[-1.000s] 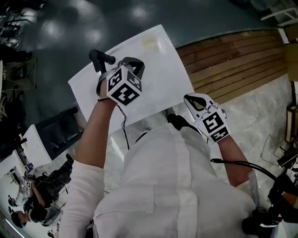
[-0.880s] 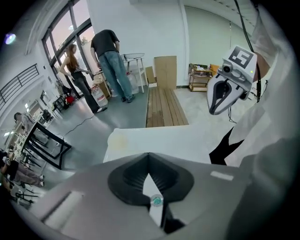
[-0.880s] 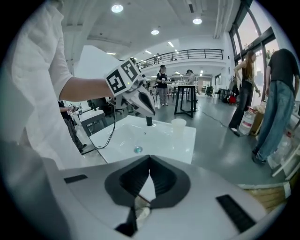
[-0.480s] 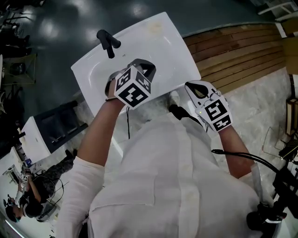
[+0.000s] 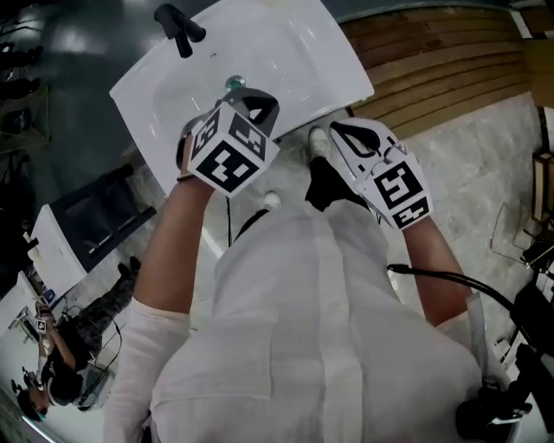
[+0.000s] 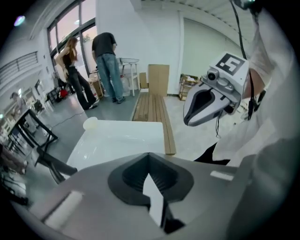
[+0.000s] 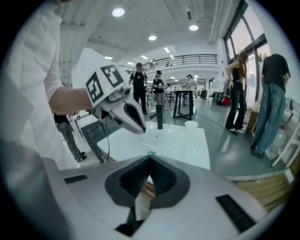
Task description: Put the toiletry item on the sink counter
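The white sink counter (image 5: 286, 52) fills the top of the head view, with a black faucet (image 5: 177, 26) at its far left and a drain (image 5: 234, 84) in the basin. My left gripper (image 5: 257, 102) is shut with nothing in it, over the basin just past the drain. My right gripper (image 5: 339, 131) is also shut, at the counter's near edge. A pale translucent cup (image 7: 191, 127) stands on a far corner of the counter, and the left gripper view also shows this cup (image 6: 90, 123). Neither gripper touches it.
A strip of wooden planks (image 5: 433, 52) runs beside the sink, next to pale marble floor. A dark stand (image 5: 95, 221) sits left of the counter. Two people (image 6: 89, 70) stand beyond the sink near a cardboard box (image 6: 158, 79). Cables (image 5: 450, 281) hang at my right.
The left gripper has drawn back from the faucet to the drain area. The right gripper has come closer to the counter's near edge. Both stayed shut.
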Demonstrator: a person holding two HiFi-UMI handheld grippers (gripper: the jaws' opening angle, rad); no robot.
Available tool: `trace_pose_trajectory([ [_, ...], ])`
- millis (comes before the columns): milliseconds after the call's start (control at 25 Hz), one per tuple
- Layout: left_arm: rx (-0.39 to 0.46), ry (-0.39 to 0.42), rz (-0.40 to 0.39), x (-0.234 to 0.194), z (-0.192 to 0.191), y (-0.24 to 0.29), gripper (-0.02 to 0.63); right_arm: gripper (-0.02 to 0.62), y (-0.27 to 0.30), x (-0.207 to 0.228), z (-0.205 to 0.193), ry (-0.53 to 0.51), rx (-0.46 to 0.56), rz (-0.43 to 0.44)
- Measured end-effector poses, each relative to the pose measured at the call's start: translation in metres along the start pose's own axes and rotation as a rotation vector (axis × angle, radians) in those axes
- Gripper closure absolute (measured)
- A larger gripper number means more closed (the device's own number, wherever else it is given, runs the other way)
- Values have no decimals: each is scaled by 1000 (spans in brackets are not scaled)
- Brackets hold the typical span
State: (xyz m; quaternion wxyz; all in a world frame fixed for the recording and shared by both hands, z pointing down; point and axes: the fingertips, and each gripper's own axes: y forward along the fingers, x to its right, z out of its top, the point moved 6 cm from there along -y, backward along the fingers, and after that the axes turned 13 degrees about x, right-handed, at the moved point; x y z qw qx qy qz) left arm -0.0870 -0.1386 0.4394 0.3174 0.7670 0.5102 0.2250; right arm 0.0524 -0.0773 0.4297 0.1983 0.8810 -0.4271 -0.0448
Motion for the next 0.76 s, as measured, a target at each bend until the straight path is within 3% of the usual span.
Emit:
trace_pose_trajectory([
  [80,-9,-53,0,7,-7,-6,601,591,-6,-8,3,58,19,1],
  [240,-46,-15,3,14,-10,-11,601,591,9,-5,8,-31,-2,31],
  [400,-52,-24,-14,33,-21,-15,601,591,12,-23,-5,-22,-17,74],
  [760,-45,-82,-34,37,-22,-13,601,591,5,-9,-6,-9,-33,66],
])
